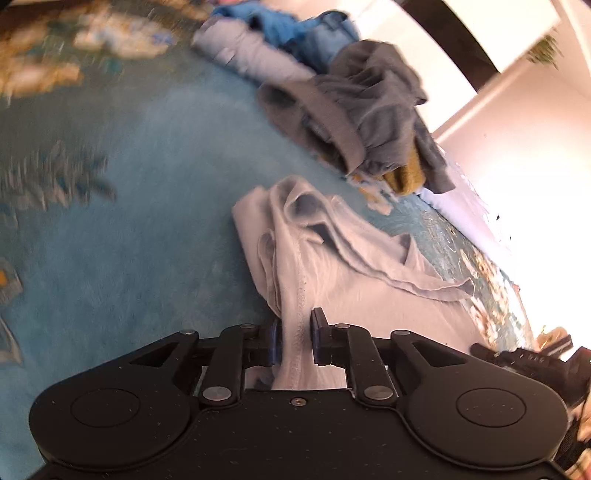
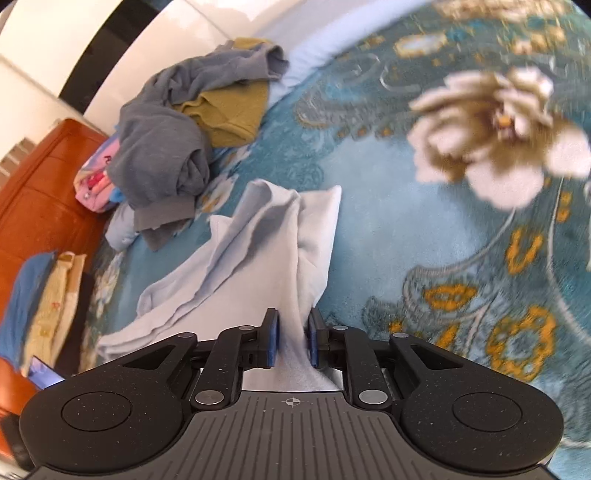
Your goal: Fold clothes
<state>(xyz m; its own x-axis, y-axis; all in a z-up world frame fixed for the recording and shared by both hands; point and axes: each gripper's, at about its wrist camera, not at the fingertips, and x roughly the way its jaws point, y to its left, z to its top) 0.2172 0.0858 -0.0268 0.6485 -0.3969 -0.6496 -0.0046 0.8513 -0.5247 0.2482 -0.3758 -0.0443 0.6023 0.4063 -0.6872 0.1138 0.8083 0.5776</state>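
Note:
A pale grey-white garment (image 1: 332, 258) lies crumpled on the teal flowered bedspread (image 1: 147, 221). My left gripper (image 1: 295, 336) is shut on its stitched hem, with cloth bunched between the pads. In the right wrist view the same garment (image 2: 258, 251) trails away from my right gripper (image 2: 292, 339), which is shut on another part of its edge. Both grips hold the cloth a little above the bedspread (image 2: 406, 229).
A heap of grey clothes (image 1: 362, 107) over a mustard piece (image 1: 402, 177) lies behind; it also shows in the right wrist view (image 2: 166, 147). Blue and lavender clothes (image 1: 280, 33) sit farther back. An orange wooden headboard (image 2: 33, 206) and folded items (image 2: 40, 295) are at left.

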